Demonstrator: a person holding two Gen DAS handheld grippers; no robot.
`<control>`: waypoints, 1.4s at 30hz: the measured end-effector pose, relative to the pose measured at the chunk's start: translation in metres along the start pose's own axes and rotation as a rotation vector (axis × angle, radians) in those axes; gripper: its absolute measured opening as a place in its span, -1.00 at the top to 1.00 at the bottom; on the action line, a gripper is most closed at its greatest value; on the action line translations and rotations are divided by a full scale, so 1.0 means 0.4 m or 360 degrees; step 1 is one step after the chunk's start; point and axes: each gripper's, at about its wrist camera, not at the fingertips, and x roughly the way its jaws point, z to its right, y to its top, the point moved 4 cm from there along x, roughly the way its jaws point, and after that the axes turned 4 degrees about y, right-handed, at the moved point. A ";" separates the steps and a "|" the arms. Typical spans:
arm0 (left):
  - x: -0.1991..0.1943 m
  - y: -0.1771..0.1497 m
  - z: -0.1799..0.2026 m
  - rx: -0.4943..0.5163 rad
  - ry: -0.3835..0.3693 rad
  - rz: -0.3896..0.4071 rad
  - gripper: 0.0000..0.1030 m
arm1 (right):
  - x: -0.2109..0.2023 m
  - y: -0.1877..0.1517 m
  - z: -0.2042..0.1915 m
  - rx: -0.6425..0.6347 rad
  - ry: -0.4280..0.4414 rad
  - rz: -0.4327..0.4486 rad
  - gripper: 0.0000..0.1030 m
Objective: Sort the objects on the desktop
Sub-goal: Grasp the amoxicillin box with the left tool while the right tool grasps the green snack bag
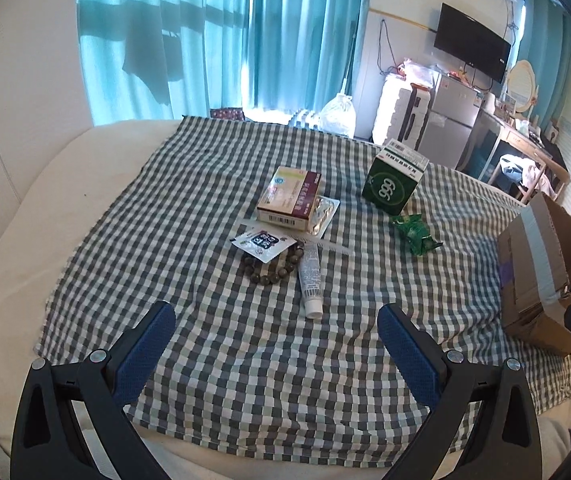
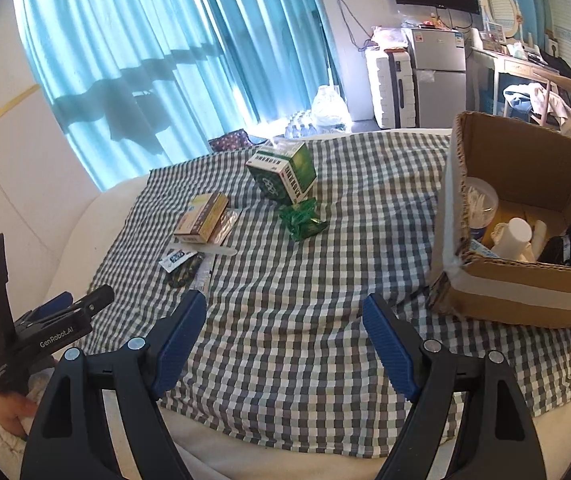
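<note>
Left claw point(image 1: 276, 322): blue-padded black fingers spread wide, gripping nothing, above the near part of the grey-and-white checked cloth point(image 1: 245, 368).
Right claw point(image 2: 285, 318): fingers spread wide too, nothing between them, over the same cloth, with the left claw seen low at its left.
White squeeze tube point(image 1: 311, 280): lies flat on the cloth just beyond the left claw, cap end nearest.
Brown bead bracelet point(image 1: 271, 270): just left of the tube, touching it, partly under a small white-and-black sachet point(image 1: 262, 243).
Tan-and-maroon flat carton point(image 1: 290, 198): farther back, resting over a foil blister sheet point(image 1: 325, 214).
Crumpled green wrapper point(image 1: 415, 234): right of the carton, apart from it.
Green cube-shaped box point(image 1: 394, 184): behind the wrapper, tilted.
Open brown cardboard box point(image 2: 525, 286): right side of the bed, holding white bottles point(image 2: 514, 236) and other items.
</note>
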 end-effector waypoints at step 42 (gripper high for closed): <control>0.546 0.207 0.081 0.0163 -0.0086 -0.0218 -1.00 | 0.549 0.196 0.054 -0.0137 -0.0122 -0.0181 -0.59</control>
